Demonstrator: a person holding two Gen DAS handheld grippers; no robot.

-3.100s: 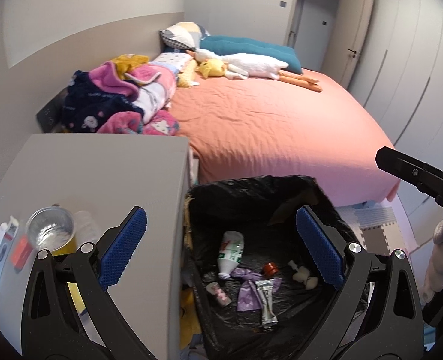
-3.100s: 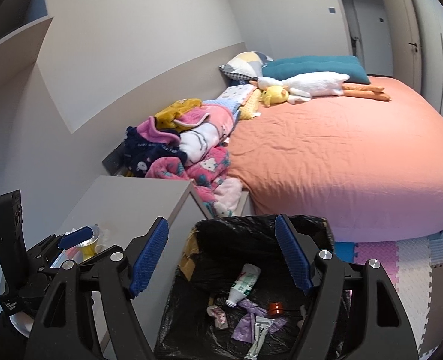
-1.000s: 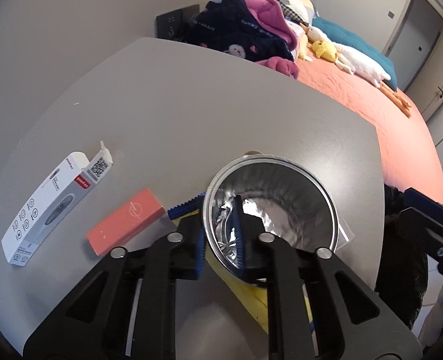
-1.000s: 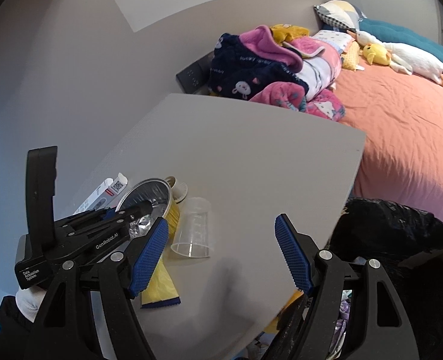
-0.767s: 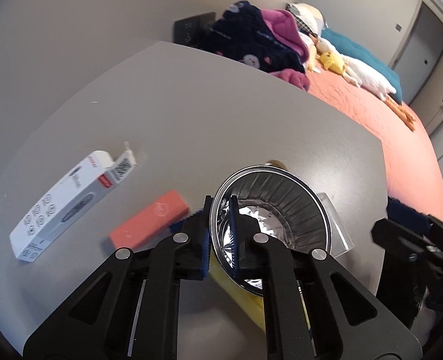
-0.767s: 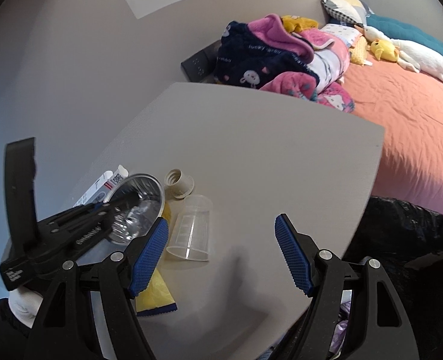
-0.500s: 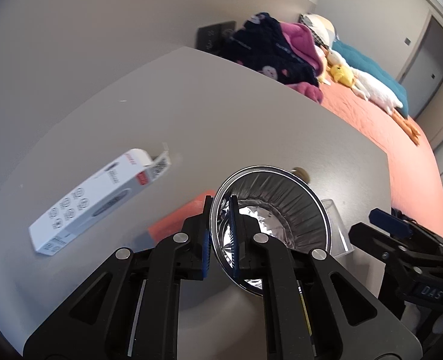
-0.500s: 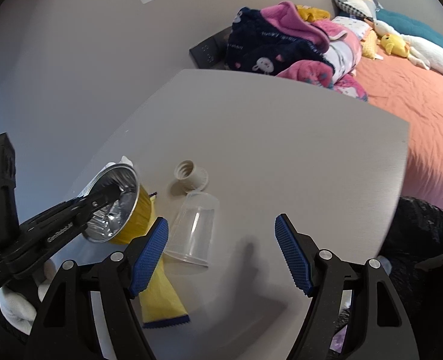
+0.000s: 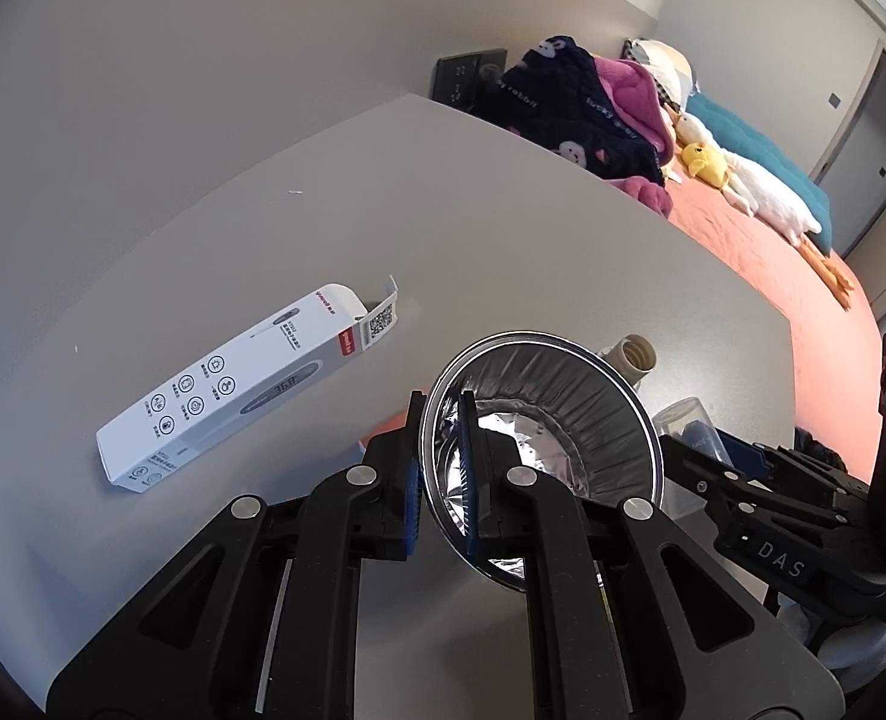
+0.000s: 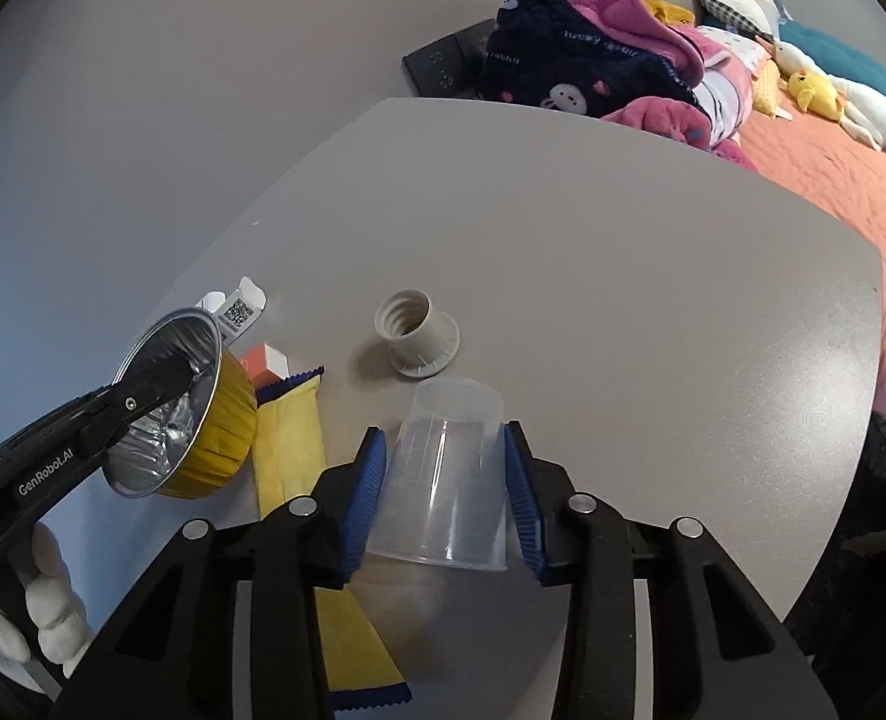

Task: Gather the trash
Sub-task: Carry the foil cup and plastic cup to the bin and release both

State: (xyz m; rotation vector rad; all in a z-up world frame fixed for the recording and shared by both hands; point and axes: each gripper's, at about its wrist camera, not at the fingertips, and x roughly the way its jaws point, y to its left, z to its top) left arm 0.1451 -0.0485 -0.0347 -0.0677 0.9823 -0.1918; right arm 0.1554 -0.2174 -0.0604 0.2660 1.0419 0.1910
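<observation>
Where pinched by the left hand-held gripper, crinkled foil cup (gold outside).

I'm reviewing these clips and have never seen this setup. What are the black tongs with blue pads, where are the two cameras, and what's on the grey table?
No robot here: a person holds one pair of tongs in each hand, with a fisheye camera on each looking forward along its fingers. The left view shows the left tongs pinching the rim of a foil cup, lifted and tilted. The right view shows the right tongs around a clear plastic cup lying on its side; the pads sit at its sides, but a firm grip cannot be confirmed. On the grey table lie a white box, a small red box, a yellow packet and a white threaded cap.
</observation>
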